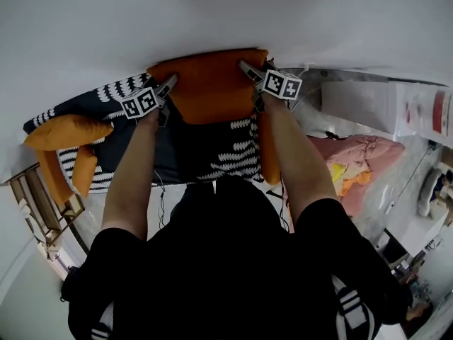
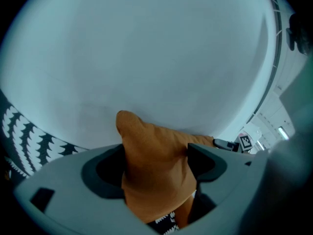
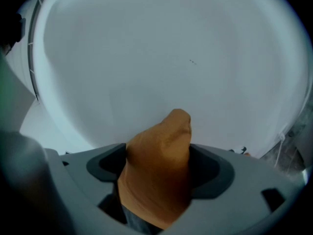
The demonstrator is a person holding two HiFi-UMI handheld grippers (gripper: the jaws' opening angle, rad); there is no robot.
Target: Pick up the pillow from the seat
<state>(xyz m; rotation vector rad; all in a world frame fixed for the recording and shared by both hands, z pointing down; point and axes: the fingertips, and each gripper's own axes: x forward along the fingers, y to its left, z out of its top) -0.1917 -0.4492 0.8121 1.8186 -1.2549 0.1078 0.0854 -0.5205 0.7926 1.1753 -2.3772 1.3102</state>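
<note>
An orange pillow (image 1: 209, 87) hangs spread between my two grippers, in front of the white wall and above the black-and-white patterned seat (image 1: 230, 158). My left gripper (image 1: 170, 83) is shut on the pillow's left corner. In the left gripper view that corner (image 2: 156, 180) fills the gap of the left gripper (image 2: 155, 163) and touches both pads. My right gripper (image 1: 245, 68) is shut on the pillow's right corner. In the right gripper view the orange corner (image 3: 156, 185) is pinched in the right gripper (image 3: 156, 168) and pokes up past it.
A second orange pillow (image 1: 67, 132) and a smaller orange cushion (image 1: 83, 170) lie at the seat's left end, beside a wooden frame (image 1: 39, 204). To the right are a pink quilt in plastic (image 1: 357, 158) and a white box (image 1: 368, 105).
</note>
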